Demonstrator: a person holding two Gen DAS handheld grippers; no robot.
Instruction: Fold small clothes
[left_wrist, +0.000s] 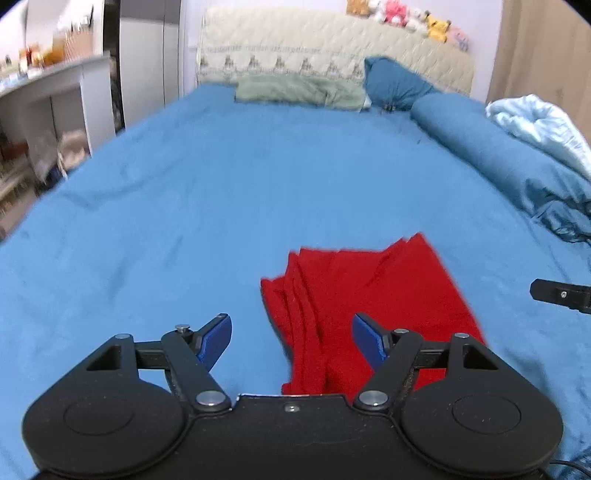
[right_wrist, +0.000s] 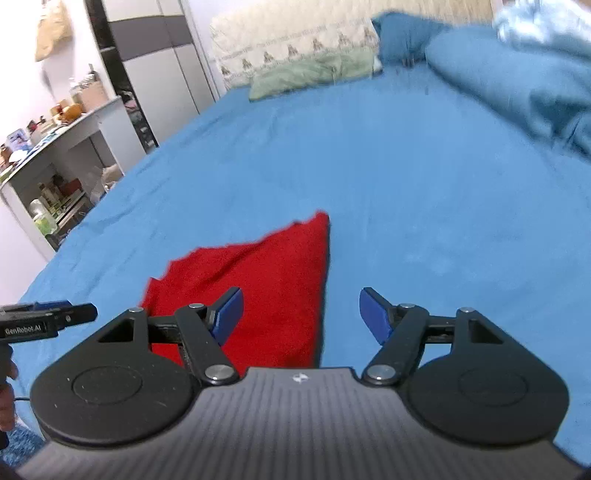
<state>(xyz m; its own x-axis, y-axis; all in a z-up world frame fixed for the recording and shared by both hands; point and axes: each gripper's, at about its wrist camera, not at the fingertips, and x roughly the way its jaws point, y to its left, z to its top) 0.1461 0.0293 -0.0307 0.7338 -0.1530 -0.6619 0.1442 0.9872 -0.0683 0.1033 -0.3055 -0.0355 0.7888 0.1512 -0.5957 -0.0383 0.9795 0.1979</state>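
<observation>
A red cloth (left_wrist: 369, 291) lies folded in several layers on the blue bed sheet (left_wrist: 184, 203). My left gripper (left_wrist: 291, 341) is open and empty, hovering over the cloth's near left edge. In the right wrist view the red cloth (right_wrist: 266, 288) lies flat below and to the left. My right gripper (right_wrist: 301, 315) is open and empty above the cloth's right edge. The right gripper's tip shows at the right edge of the left wrist view (left_wrist: 561, 293). The left gripper shows at the left edge of the right wrist view (right_wrist: 48, 317).
A rolled blue duvet (left_wrist: 517, 155) and a pale blue blanket (left_wrist: 543, 122) lie along the bed's right side. A green pillow (left_wrist: 295, 90) and a blue pillow (left_wrist: 395, 85) rest against the headboard. A white shelf unit (right_wrist: 62, 162) stands left of the bed.
</observation>
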